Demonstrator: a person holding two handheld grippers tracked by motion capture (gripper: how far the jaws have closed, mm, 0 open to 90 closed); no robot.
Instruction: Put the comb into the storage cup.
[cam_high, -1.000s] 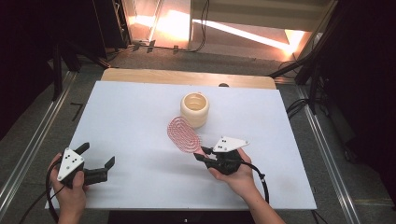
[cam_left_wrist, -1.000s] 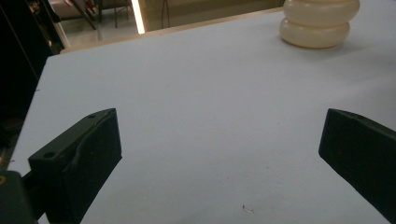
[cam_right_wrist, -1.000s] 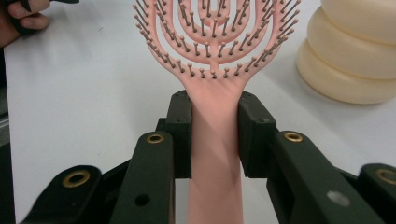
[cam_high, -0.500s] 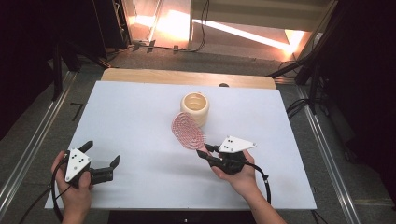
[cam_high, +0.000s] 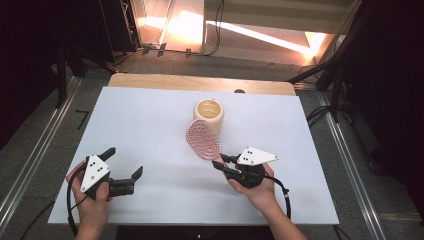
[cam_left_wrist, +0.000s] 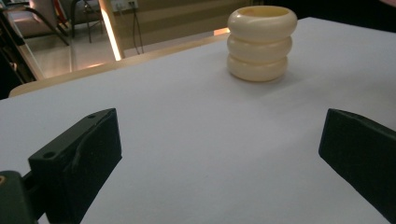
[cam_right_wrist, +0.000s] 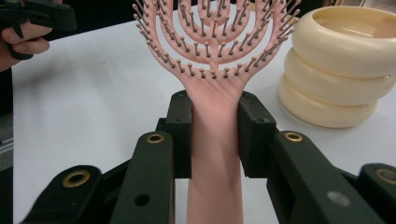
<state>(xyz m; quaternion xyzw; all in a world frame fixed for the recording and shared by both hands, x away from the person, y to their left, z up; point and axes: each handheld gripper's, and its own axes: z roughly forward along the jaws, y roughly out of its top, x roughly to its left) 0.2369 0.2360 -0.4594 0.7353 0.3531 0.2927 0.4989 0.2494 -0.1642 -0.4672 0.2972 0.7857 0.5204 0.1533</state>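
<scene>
A pink hairbrush (cam_high: 202, 138) (cam_right_wrist: 215, 70) with an open, branching head is held by its handle, bristles up. My right gripper (cam_high: 220, 164) (cam_right_wrist: 215, 135) is shut on that handle, and the brush head reaches toward a cream ribbed cup (cam_high: 208, 115) (cam_right_wrist: 343, 65) standing upright near the middle of the white table (cam_high: 150, 115). Over the near left of the table my left gripper (cam_high: 122, 162) (cam_left_wrist: 219, 144) stands open with nothing between its fingers; the cup (cam_left_wrist: 261, 42) lies well ahead of it.
A wooden strip (cam_high: 200, 82) runs along the table's far edge, with a small dark knob (cam_high: 239, 91) on it. Metal rails (cam_high: 35, 155) flank both sides. Cables trail from each gripper over the near edge.
My right gripper has carried the hairbrush a little to the right and nearer the cup. My left gripper has shifted right and risen slightly, still open.
</scene>
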